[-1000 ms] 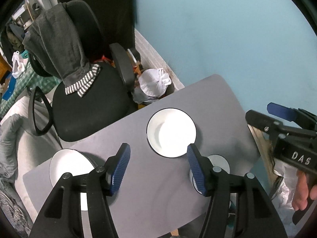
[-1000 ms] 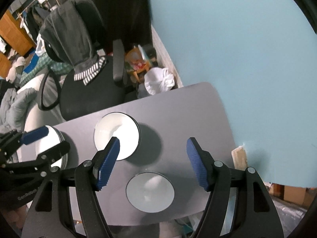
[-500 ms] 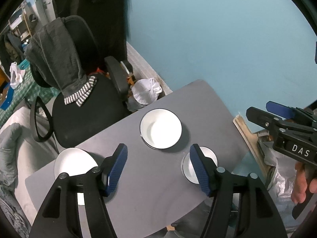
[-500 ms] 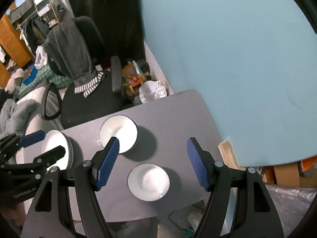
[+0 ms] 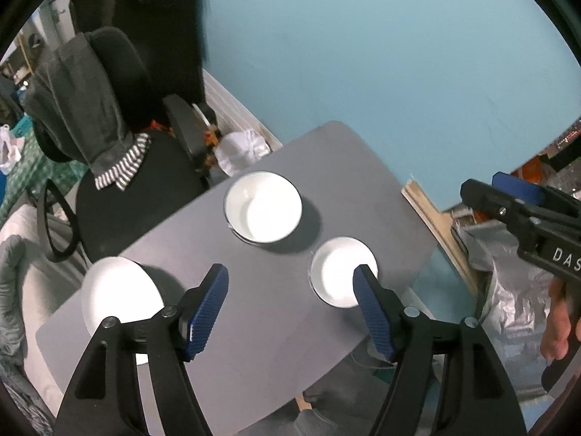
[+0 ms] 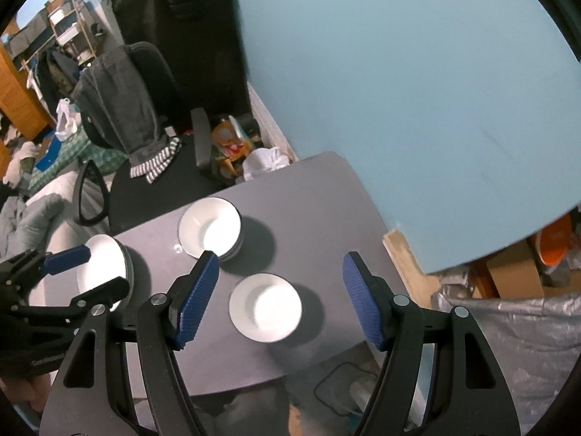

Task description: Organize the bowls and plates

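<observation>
Right wrist view: grey rounded table point(image 6: 308, 189) carries stacked white plates point(image 6: 103, 267) at nine o'clock, stacked white bowls point(image 6: 210, 227) at eleven, one small white bowl point(image 6: 265, 307) centre. Left gripper point(image 5: 290, 307) is opening, empty; right gripper point(image 6: 281, 299) wide, empty. Descend squarely over the rim; three o'clock edge is close.

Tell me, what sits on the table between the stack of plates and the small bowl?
Only bare grey table lies between the stack of plates and the small bowl, seen in the right wrist view.
</observation>
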Available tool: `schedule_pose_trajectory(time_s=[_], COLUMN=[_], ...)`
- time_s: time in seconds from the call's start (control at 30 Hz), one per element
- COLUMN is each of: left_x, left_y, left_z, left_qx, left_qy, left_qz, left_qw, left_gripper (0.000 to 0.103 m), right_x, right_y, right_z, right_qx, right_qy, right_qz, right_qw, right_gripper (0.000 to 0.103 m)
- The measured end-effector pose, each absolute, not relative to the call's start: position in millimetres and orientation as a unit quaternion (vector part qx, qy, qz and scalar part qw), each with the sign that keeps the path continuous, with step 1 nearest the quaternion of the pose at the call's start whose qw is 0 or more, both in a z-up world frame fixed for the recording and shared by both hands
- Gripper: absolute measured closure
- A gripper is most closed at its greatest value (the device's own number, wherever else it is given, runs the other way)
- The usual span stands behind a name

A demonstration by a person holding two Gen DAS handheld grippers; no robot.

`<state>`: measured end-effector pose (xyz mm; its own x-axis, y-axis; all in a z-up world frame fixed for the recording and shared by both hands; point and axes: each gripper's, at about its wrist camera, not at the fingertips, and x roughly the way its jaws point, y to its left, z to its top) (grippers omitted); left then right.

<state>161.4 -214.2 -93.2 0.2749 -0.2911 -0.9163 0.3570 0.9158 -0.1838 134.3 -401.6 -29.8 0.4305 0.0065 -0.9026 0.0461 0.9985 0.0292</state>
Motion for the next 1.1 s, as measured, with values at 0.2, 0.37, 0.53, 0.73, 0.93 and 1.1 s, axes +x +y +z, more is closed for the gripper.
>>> schedule_pose_trajectory(time_s=[0.2,0.37,0.53,0.73,0.93,1.1], left_x=[154.1,160.1,166.1,170.8,173.4,173.7], left_y=[-221.6,-230.0,-241.6,-251.6,-259.3,-264.7], left_z=[-98.4,-111.2,-135.4,-167.3,-194.3,-219.8], left_qx=[0.036,0.026,0.027,0.032,0.041,0.037], left_qy=[0.566,0.578,0.594,0.615,0.628,0.643], left_qz=[-0.222,-0.227,-0.229,-0.226,-0.221,-0.214], left_qw=[0.793,0.784,0.771,0.755,0.745,0.735], left_gripper=[0.031,0.03,0.03,0.03,0.03,0.03], right_x=[120.2,110.9,107.4,110.6,115.0,118.3], right_y=[-414.4,-427.1,-441.4,-455.8,-468.7,-472.8], right_z=[-36.8,-53.0,-73.0,-103.3,-141.3,-174.3], right_qx=[0.038,0.06,0.083,0.112,0.138,0.151], right_qy=[0.543,0.558,0.569,0.584,0.601,0.62], right_qz=[-0.033,-0.041,-0.042,-0.035,-0.036,-0.033], right_qw=[0.838,0.827,0.817,0.803,0.787,0.769], right_gripper=[0.033,0.033,0.033,0.033,0.033,0.033])
